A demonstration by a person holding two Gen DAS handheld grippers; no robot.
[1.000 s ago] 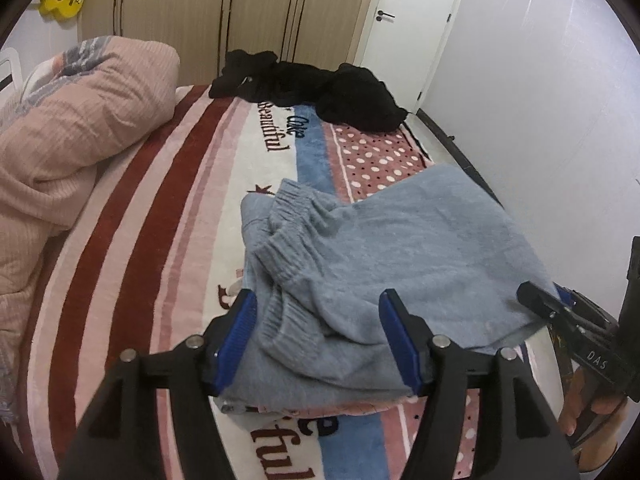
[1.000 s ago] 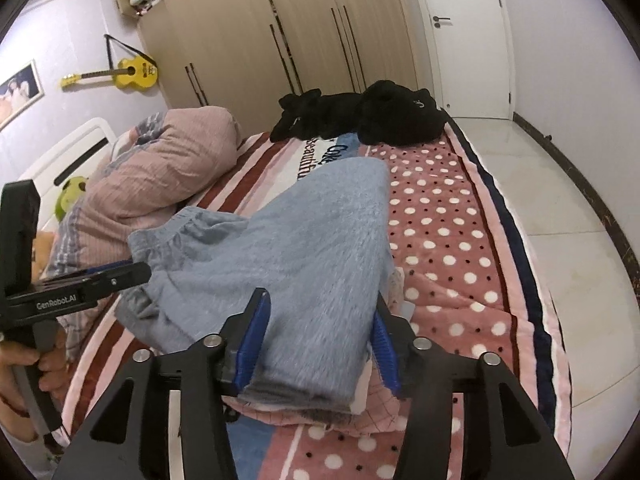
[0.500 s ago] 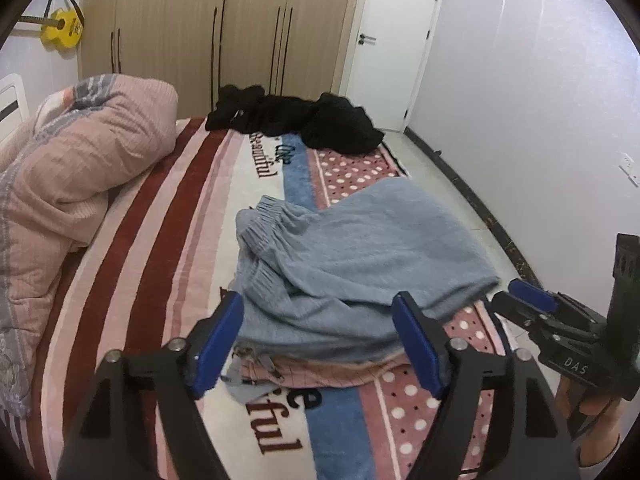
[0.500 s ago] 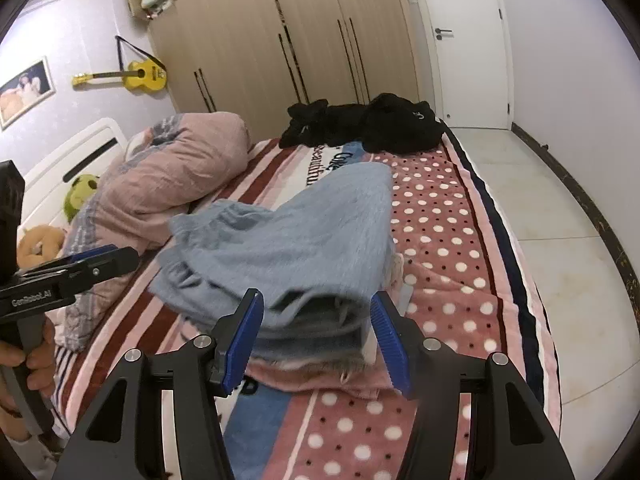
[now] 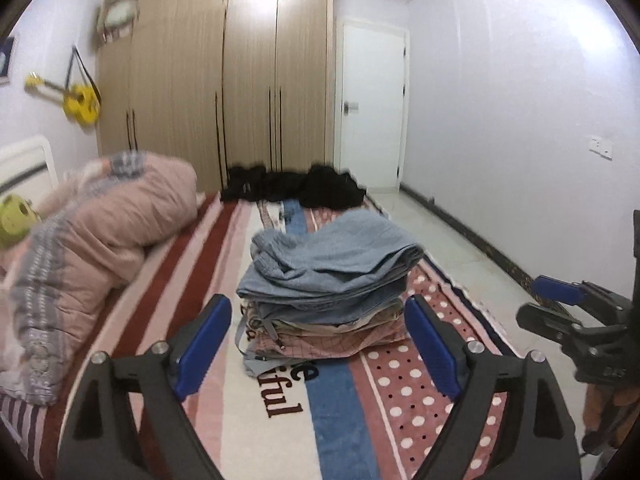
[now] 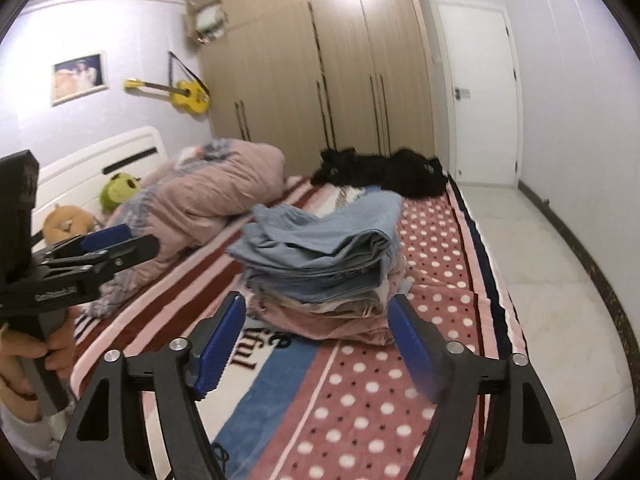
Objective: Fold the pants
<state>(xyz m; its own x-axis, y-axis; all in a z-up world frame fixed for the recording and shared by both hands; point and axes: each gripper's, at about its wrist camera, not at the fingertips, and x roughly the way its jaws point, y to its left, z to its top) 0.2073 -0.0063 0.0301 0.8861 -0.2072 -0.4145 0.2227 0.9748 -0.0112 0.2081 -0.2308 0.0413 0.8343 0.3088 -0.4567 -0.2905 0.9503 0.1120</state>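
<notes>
I see the folded blue pants [image 5: 332, 256] lying on top of a stack of folded clothes [image 5: 320, 332] in the middle of the bed [image 5: 192, 264], on its striped and dotted cover. The pants are a soft grey-blue, folded into a thick, slightly rumpled pad; the gathered waistband bunches up at the far left, and the folded edge at the right sags a little over the pink and beige layers underneath. My left gripper [image 5: 318, 342] stands wide with its jaws opening, and nothing is between them; the stack sits well beyond its blue pads [image 5: 204, 344]. My right gripper [image 6: 316, 344] is likewise wide and opening, empty, with the stack ahead of it and apart from its tips. Each gripper shows in the other's view, off to the side of the bed's near end. To the left of the stack there is bare striped cover up to a pink quilt [image 6: 208, 196] heaped by the headboard. To the right, dotted cover runs to the bed's edge, then open pale floor [image 6: 552, 272] to the wall. Dark clothes [image 6: 380, 172] lie heaped at the bed's far end.
</notes>
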